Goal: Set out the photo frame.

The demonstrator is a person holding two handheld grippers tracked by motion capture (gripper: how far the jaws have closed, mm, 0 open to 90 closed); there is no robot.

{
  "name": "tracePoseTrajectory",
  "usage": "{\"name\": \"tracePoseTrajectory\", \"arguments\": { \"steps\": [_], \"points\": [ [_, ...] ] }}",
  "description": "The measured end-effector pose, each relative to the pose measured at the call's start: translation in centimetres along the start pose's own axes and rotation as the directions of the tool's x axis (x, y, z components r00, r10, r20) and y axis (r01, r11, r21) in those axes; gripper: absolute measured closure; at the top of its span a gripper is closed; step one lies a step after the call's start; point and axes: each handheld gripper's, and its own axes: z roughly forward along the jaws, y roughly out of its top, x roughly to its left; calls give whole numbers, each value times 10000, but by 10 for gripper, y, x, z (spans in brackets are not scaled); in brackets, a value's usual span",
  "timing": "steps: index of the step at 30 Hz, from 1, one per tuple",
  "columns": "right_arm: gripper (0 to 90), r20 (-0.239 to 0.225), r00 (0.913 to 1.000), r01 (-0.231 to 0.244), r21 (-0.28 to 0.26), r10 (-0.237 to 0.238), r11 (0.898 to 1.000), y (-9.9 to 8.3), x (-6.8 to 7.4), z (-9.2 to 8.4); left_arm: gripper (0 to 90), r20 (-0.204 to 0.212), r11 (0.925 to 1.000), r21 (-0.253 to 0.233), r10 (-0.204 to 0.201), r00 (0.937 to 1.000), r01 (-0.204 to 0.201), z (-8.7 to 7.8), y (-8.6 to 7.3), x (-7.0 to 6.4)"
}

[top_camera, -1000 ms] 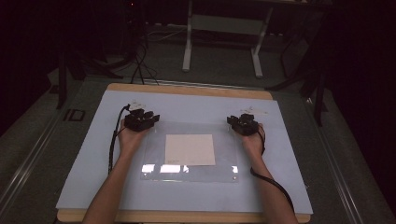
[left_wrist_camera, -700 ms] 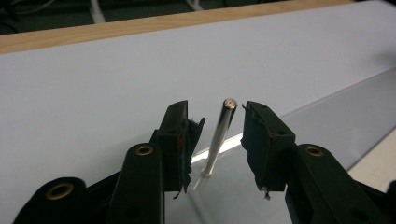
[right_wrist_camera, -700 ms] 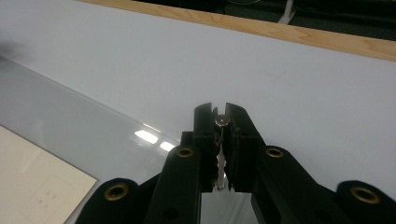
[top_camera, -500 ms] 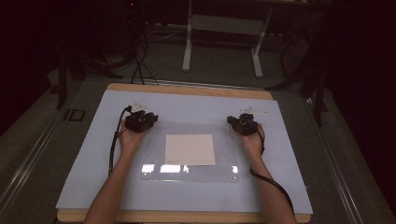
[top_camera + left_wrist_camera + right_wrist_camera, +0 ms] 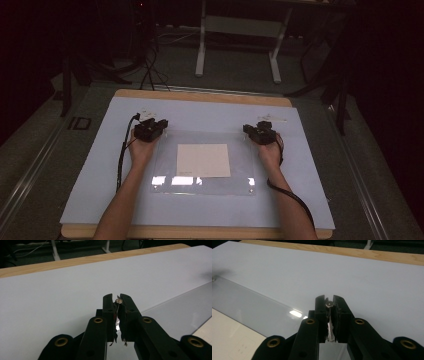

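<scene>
Setting: a wooden table under a pale blue mat, seen from above in a dark room; table legs and cables behind it were hard to make out.
Clear panel: a transparent plate lay flat on the middle of the mat, its near edge catching glare, its outline faint elsewhere.
Paper: a cream square sheet sat centred at the panel; whether under or on it could not be told.
Left gripper: at the panel's far left corner, jaws just drawn narrow, clamped on a small metal stud there.
Right gripper: at the far right corner, jaws narrow, pinching a round metal stud.
Hidden: both hands covered much of each tool in the high view; the panel corners under the jaws were blocked.
Cut off: forearms left the bottom edge.
</scene>
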Motion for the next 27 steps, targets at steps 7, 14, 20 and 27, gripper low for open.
{"name": "tracePoseTrajectory", "arguments": {
  "steps": [7, 14, 20, 27],
  "points": [
    [836, 21, 9999, 113, 206, -113, 9997, 2, 0, 0, 843, 120, 9995, 131, -282, 9995, 280, 1, 2, 2],
    [837, -1, 10000, -35, 575, 35, 9983, 7, -1, 1, 837, 295, 9965, 128, -829, 9961, 826, 2, 2, 6],
    [840, -104, 9993, -337, 963, 349, 9948, 14, -5, 5, 837, 521, 9895, 380, -1415, 9886, 1396, 8, 7, 12],
    [841, -550, 9927, -998, 1204, 1071, 9877, 21, -16, 12, 835, 1348, 9744, 414, -2244, 9651, 2208, 19, 9, 28]
  ]
}}
